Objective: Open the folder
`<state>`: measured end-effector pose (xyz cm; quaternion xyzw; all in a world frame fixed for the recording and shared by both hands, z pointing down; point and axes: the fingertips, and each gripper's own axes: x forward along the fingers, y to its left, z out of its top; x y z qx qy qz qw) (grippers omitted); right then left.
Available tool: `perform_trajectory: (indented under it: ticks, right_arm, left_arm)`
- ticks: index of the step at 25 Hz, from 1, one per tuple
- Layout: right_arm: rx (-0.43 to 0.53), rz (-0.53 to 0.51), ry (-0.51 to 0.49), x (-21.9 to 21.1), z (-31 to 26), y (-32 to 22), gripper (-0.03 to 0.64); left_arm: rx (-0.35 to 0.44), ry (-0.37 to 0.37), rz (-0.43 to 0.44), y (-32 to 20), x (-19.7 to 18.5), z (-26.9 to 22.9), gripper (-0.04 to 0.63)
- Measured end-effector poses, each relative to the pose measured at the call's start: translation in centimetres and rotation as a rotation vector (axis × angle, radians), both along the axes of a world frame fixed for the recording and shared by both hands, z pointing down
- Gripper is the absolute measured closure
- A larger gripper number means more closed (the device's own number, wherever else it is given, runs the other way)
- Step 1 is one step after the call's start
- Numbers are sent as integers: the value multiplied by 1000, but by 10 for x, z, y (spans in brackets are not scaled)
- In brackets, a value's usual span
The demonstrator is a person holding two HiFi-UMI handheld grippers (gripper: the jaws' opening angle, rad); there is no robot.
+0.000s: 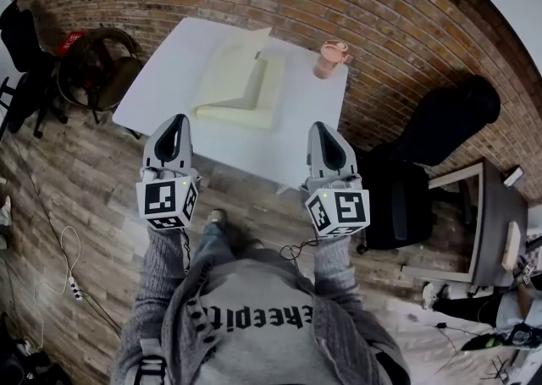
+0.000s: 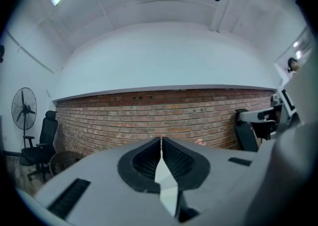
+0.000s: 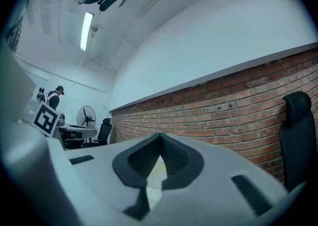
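A pale yellow folder [image 1: 237, 87] lies on the white table [image 1: 161, 70], with one cover folded over and standing partly raised. Both grippers hover at the table's near edge, short of the folder and not touching it. My left gripper [image 1: 179, 118] is shut with nothing in it, and its jaws meet tip to tip in the left gripper view [image 2: 161, 140]. My right gripper [image 1: 320, 126] is likewise shut and empty [image 3: 160, 136]. Both point about level toward the brick wall. A sliver of the yellow folder [image 3: 158, 168] shows through the gap behind the right jaws.
A pink cup [image 1: 332, 57] stands at the table's far right corner. A black office chair [image 1: 440, 121] and a desk [image 1: 487, 222] are to the right, a round wicker chair [image 1: 102, 66] to the left. A cable and power strip [image 1: 74, 290] lie on the wood floor.
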<state>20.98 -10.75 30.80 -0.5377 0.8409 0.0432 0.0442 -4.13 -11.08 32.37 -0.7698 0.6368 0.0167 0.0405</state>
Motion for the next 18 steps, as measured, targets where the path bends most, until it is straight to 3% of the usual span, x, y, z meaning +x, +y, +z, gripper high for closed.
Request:
perform_trajectory:
  ticks: [18]
  right_arm:
    - [2, -12, 3, 5, -3, -10, 614]
  left_arm:
    - [-6, -43, 1, -11, 11, 5, 581]
